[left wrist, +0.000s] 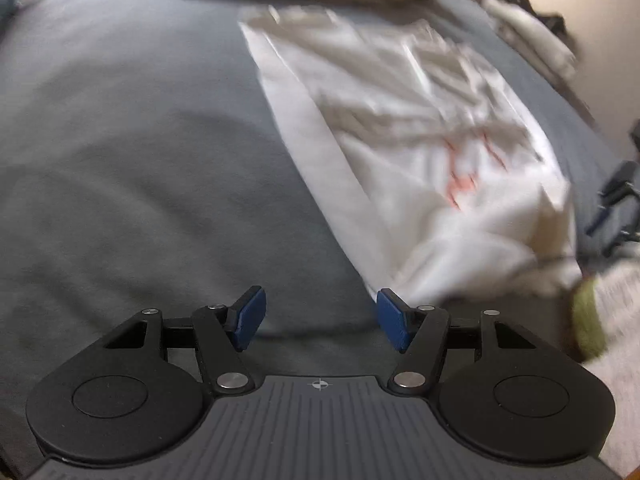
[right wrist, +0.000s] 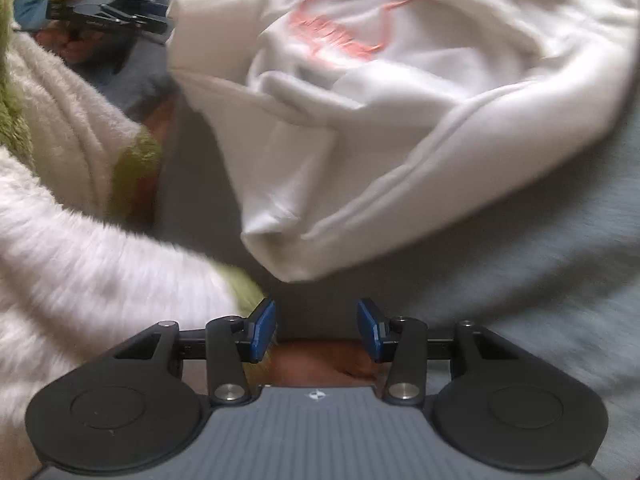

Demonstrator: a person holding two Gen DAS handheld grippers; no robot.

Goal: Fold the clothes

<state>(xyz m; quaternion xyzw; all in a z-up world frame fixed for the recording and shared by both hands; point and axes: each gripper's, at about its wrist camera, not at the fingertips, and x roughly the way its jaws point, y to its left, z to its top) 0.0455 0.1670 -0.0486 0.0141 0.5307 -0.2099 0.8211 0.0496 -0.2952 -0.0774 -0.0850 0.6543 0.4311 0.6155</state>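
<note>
Lying on bed: one white garment [left wrist: 408, 140] with a pink-orange print, partly folded, on my grey bedcover [left wrist: 120, 160].
Long axis, left wrist view: runs from about 11 o'clock at the far end to 4 o'clock at the near end; one straight folded edge faces the bare cover on the left.
Near corner: ends just beside my left gripper's right-hand pad, at about 1 o'clock from it; I cannot tell whether it touches.
Right wrist view: same white garment [right wrist: 400, 112] fills the upper middle and right; its rumpled near end points down to 6 o'clock, stopping just above my right gripper.
Left gripper [left wrist: 320, 318]: one; released, blue pads apart, only grey cover between them.
Right gripper [right wrist: 316, 330]: one; released, blue pads apart, nothing gripped.
Left gripper seen from the right: left gripper [right wrist: 108, 12] at 10 o'clock, beside the garment's far left corner.
Sleeves: fluffy white sleeve with green cuff [right wrist: 80, 272] at 8 o'clock in the right wrist view; its edge also shows at 4 o'clock in the left wrist view.
Other cloth: pale folded pile [left wrist: 532, 36] at 1 o'clock, well apart from the garment.
Hard to make out: both views blurred; print unreadable; garment type uncertain; dark things at the top edge unidentifiable.
</note>
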